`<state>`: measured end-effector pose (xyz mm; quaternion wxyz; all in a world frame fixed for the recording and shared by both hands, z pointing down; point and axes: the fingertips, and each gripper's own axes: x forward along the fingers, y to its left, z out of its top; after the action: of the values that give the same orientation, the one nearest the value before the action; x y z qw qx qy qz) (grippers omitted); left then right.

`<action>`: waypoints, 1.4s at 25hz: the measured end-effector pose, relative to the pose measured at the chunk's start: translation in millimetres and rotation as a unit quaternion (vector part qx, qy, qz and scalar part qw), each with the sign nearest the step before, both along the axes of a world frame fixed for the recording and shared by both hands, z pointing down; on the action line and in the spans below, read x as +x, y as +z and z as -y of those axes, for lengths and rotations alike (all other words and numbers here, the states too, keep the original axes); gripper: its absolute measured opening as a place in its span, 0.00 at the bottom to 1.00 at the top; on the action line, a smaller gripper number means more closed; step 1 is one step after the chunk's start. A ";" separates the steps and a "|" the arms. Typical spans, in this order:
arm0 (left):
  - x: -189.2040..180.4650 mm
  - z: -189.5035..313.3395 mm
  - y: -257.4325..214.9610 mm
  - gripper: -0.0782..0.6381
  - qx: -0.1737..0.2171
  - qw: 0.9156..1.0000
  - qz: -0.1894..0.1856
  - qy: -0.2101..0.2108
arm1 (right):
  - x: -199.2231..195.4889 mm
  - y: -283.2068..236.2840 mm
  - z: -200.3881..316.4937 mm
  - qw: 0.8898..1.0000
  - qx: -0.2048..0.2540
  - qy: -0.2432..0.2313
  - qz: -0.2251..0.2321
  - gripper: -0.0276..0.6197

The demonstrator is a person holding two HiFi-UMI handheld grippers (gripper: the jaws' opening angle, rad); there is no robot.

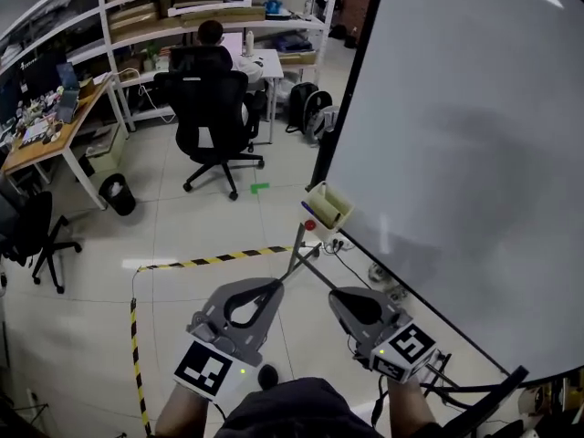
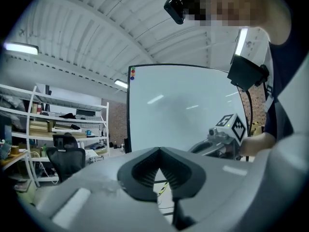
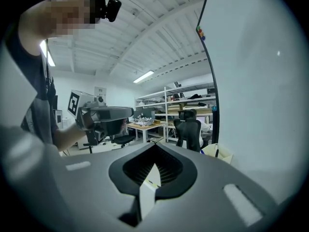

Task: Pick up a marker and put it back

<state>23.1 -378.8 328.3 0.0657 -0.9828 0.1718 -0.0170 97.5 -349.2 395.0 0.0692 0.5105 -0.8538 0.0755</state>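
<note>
Both tools are empty. The left gripper [image 1: 274,287] has its jaws drawn together to a point with nothing between them, as its own view shows [image 2: 159,149]. The right gripper [image 1: 336,294] is closed the same way, tips meeting on bare air [image 3: 155,146]. The person holds the two side by side, roughly level, aimed toward the lower corner of the large white board on its dark frame [image 1: 456,153].

The thing they are after sits at that corner, in a small pale cream open-topped holder box [image 1: 330,204] fixed to the board's edge. A thin dark marker [image 3: 216,152] stands in it in the right gripper view. From the head view a bluish stick [image 1: 307,208] shows at its near side and a small red blob [image 1: 310,224] just below. These are too small for me to say whether they are markers, caps or magnets.

As things lie, I would say no marker is out of the holder and neither gripper is near it; floor and the board's stand legs lie between. That fits either a round not yet begun or one already finished, and these views alone don't say which. If it is the start, everything remains: approach, open a jaw pair, take a marker, lift it and set it back in the box.
</note>
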 end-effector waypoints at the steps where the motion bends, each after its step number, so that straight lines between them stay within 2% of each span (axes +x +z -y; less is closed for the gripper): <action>1: 3.9 6.4 3.4 0.12 -0.002 1.000 0.002 0.006 | 4.0 1.8 7.1 1.000 -0.003 0.006 -0.002 0.05; 5: 17.6 31.4 11.9 0.12 -0.020 1.000 0.005 0.016 | 26.0 3.9 34.0 0.999 0.004 0.034 -0.025 0.05; 12: 39.5 76.1 18.4 0.12 -0.022 1.000 0.007 0.006 | 75.5 16.7 80.1 0.994 0.010 0.088 -0.061 0.05; 14: 46.3 89.3 23.3 0.12 -0.027 1.000 0.011 0.000 | 88.3 21.9 96.2 0.993 0.013 0.096 -0.063 0.08; 16: 54.1 101.3 29.7 0.12 -0.034 0.999 0.016 -0.004 | 99.5 32.1 112.3 0.994 0.005 0.097 -0.056 0.21; 19: 63.8 115.2 42.6 0.12 -0.051 0.998 0.025 -0.010 | 115.4 52.9 132.6 0.992 -0.019 0.103 -0.063 0.30; 27: 71.3 150.5 89.8 0.12 -0.099 0.993 0.059 -0.030 | 130.1 93.4 174.3 0.990 -0.044 0.106 -0.079 0.31; 35: 70.5 163.2 114.7 0.12 -0.130 0.988 0.071 -0.037 | 128.8 106.8 183.8 0.989 -0.041 0.113 -0.082 0.31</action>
<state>93.6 -542.0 443.0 -0.0514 -0.9723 0.1992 -0.1113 226.3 -533.0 501.8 0.1504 0.6045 -0.7786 0.0756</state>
